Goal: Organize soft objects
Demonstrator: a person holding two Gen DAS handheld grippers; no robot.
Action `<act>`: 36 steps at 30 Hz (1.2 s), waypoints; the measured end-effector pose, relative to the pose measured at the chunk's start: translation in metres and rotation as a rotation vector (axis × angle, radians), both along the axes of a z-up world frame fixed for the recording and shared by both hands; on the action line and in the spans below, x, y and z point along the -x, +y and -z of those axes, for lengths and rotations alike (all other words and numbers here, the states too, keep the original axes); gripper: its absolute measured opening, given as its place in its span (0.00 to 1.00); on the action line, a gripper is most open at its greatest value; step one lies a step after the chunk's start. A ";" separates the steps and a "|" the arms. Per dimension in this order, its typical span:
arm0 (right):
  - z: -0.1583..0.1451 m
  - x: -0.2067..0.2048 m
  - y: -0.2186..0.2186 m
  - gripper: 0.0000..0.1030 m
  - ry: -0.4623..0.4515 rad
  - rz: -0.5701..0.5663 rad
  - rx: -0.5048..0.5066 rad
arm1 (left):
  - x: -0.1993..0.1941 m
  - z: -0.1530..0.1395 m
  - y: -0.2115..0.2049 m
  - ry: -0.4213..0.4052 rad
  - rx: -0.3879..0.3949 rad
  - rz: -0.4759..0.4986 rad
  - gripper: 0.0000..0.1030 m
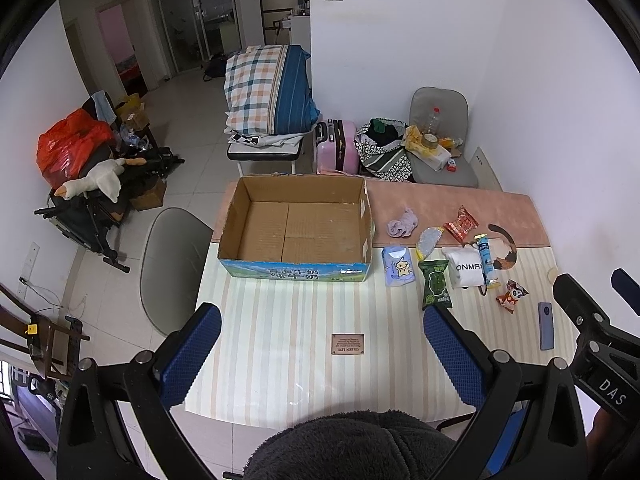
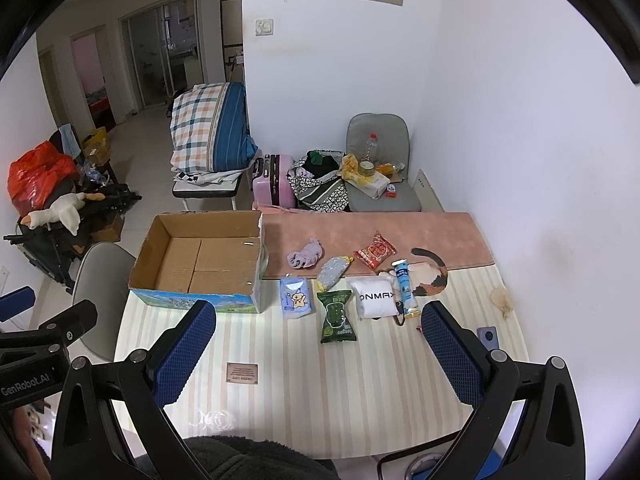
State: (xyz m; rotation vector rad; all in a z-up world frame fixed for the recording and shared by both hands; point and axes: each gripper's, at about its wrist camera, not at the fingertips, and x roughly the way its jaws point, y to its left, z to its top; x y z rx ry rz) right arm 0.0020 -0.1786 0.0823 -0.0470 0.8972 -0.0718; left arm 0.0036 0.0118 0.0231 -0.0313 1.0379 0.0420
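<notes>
An open cardboard box sits at the far left part of the table, its long axis running left to right along the table's far edge, its open top facing up and nothing inside it. Just right of the box, soft items lie in a loose cluster toward the table's far right corner. A crumpled lilac cloth rests on the pink mat that covers the far strip of the table. Nearer the front, a pale blue tissue pack lies beside the box's right front corner, its long axis pointing front to back. Next to it a green snack bag lies with its long axis also front to back, then a white pouch with dark lettering, and a blue and white tube angled slightly, its long axis running front to back. A red snack packet lies on the mat behind them. A phone lies near the right edge.

The left gripper hangs above the table's front middle, jaws spread wide, holding nothing. The right gripper hangs likewise above the front of the table, jaws wide apart and empty, the green snack bag just beyond it.
</notes>
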 end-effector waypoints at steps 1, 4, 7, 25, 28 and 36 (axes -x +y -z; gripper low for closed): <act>0.000 0.000 0.000 1.00 0.000 0.000 0.001 | 0.001 0.000 0.000 0.000 0.001 0.000 1.00; 0.000 0.004 0.001 1.00 -0.001 -0.002 0.001 | 0.002 0.000 0.000 -0.002 0.003 0.000 1.00; 0.000 0.004 0.000 1.00 -0.002 -0.004 0.000 | 0.004 -0.001 -0.001 -0.001 0.005 0.000 1.00; 0.048 -0.034 -0.097 1.00 0.078 0.155 -0.118 | -0.042 0.046 -0.032 0.027 -0.036 0.042 1.00; 0.088 -0.069 -0.140 1.00 0.165 0.214 -0.093 | -0.084 0.086 -0.055 0.128 -0.021 0.087 1.00; 0.240 -0.176 -0.219 1.00 0.414 0.187 -0.122 | -0.177 0.223 -0.133 0.457 0.087 0.174 1.00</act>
